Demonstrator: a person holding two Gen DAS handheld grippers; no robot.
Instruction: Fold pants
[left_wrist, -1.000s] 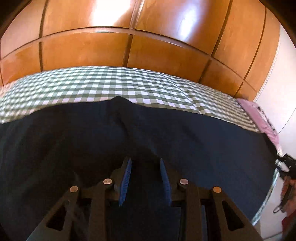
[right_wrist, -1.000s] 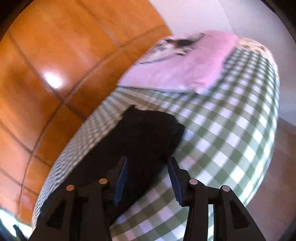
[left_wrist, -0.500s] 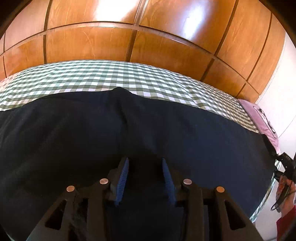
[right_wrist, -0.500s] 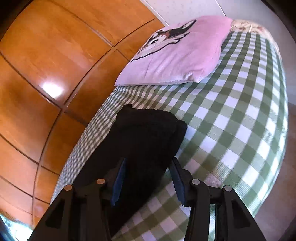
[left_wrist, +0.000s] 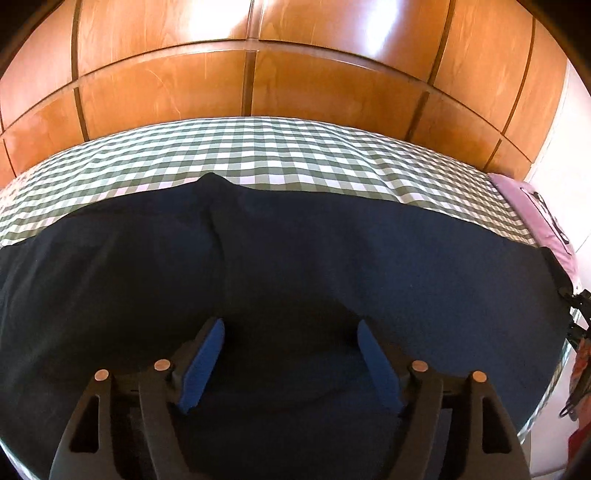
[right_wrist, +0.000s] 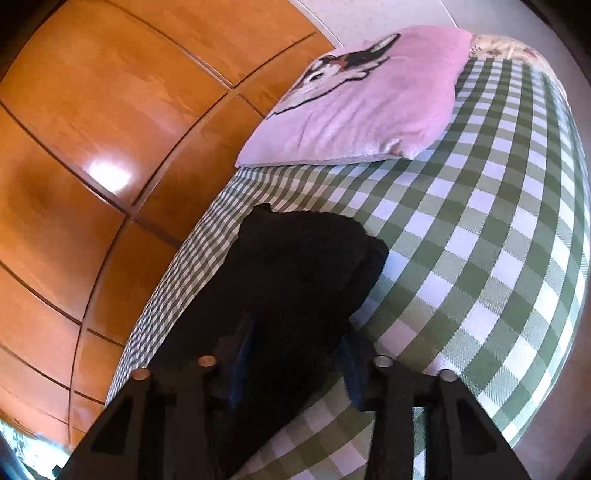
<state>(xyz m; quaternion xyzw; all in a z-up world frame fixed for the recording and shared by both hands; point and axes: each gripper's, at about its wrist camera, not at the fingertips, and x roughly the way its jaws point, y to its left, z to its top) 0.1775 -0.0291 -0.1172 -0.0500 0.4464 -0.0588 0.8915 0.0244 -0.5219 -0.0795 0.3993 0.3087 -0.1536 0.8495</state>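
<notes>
1. I see the dark pants (left_wrist: 295, 266) spread flat on the checked bedspread (left_wrist: 258, 155), between its near edge and the wooden wardrobe (left_wrist: 258, 74) beyond.
2. My left gripper (left_wrist: 290, 332) is opening wide just above the pants; its blue pads (left_wrist: 201, 365) press on nothing.
3. My right gripper (right_wrist: 295, 339) is closing around one end of the pants (right_wrist: 295, 266); I cannot tell whether it grips yet.
4. A pink pillow (right_wrist: 369, 103) lies beyond that end of the pants.
</notes>
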